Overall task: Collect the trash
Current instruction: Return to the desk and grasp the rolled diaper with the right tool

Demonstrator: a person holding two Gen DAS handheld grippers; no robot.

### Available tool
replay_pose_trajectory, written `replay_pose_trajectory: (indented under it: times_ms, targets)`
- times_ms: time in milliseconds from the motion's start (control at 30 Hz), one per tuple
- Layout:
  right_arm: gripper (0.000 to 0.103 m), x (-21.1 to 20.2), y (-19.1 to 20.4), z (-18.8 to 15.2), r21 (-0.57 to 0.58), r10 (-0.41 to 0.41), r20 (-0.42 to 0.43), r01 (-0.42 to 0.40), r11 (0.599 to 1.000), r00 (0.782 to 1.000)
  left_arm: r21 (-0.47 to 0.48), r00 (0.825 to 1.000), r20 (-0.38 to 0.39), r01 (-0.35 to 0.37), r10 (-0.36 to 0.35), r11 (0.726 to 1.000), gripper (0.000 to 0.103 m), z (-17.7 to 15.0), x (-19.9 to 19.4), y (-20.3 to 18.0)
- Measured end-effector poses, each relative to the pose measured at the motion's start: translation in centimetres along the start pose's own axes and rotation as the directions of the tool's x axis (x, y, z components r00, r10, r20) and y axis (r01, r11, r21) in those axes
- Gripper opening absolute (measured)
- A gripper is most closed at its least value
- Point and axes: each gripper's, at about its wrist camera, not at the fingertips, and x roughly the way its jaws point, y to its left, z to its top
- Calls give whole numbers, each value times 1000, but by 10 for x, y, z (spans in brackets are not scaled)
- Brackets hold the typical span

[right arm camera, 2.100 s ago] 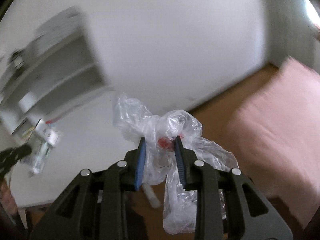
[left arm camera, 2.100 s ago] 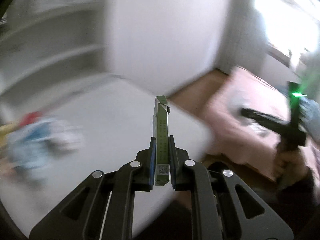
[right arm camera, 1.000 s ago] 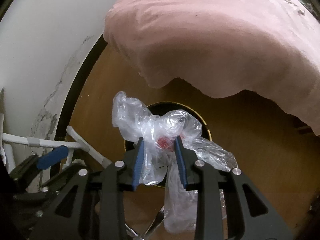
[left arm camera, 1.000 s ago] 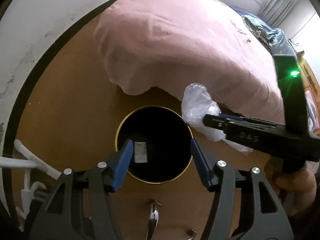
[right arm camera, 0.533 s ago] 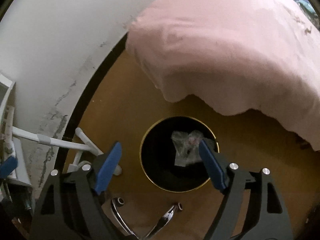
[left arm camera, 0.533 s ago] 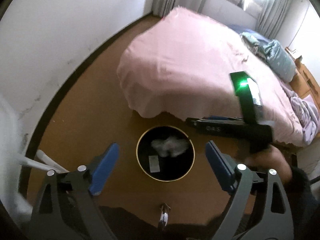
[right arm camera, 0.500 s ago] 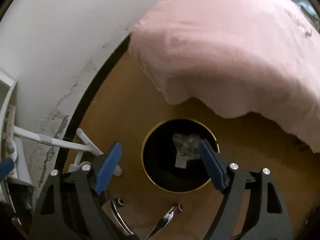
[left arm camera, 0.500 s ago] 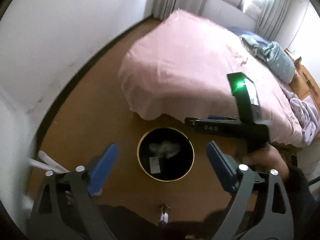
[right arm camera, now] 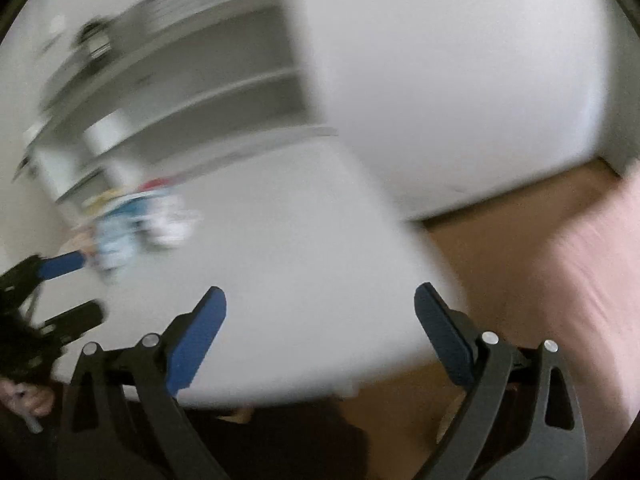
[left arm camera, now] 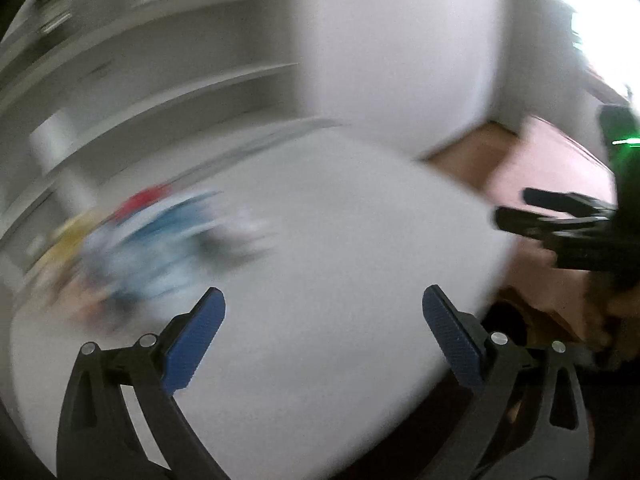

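Both my grippers are spread wide with nothing between the blue pads. My left gripper (left arm camera: pixel 323 332) hangs over the white table (left arm camera: pixel 320 280), and my right gripper (right arm camera: pixel 320 330) hangs over the same table near its right edge.

The trash (left arm camera: pixel 152 240) sits on the far left part of the table, well apart from both grippers. It is a smeared heap of blue, white, red and yellow. The blur is too heavy for me to tell single pieces, their long axes, or which way they point.

Behind the heap stand white shelves (right arm camera: pixel 192 92). To the right lie the brown floor (right arm camera: pixel 500 220) and the pink bed (right arm camera: pixel 600 260).
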Motion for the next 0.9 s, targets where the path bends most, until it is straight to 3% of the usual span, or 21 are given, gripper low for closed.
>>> replay_pose_trajectory:
  times_ms: [100,300,467,600,733,800,833,900]
  targets:
    - [92,38,87,21,-126,136,-60,-143,982,989,-150,994,-20,-105,103,983,96,-25,-11,70]
    - [92,85,201,31,-242,255,-141,-283,928,957,-330,977,-81,-215,199,919,96,-68,-32,157]
    - [92,114,243,35,-289,240,-171,-282,915,956,-361,968,-102,-252,231,898,96,-90,-41,177]
    - [89,137,257,37,-293,220,-194,-270,917,956,-383,971,-93,-240,222,892,96,-87,-35,182]
    - [72,155,266,33,-293,202,-223,-263,919,954,-374,971,-98,-240,219,896,96,-80,-25,185]
    - [48,157,261,30,-299,197,-237,-265,917,951,-371,971,-101,-238,216,898,96,-77,-18,187]
    - [26,157,260,29,-299,199,-236,-266,917,951,-369,970,-103,-241,219,898,96,-74,-14,188]
    - [24,149,257,28,-297,213,-218,-272,915,953,-368,968,-101,-252,231,895,96,-67,-8,191]
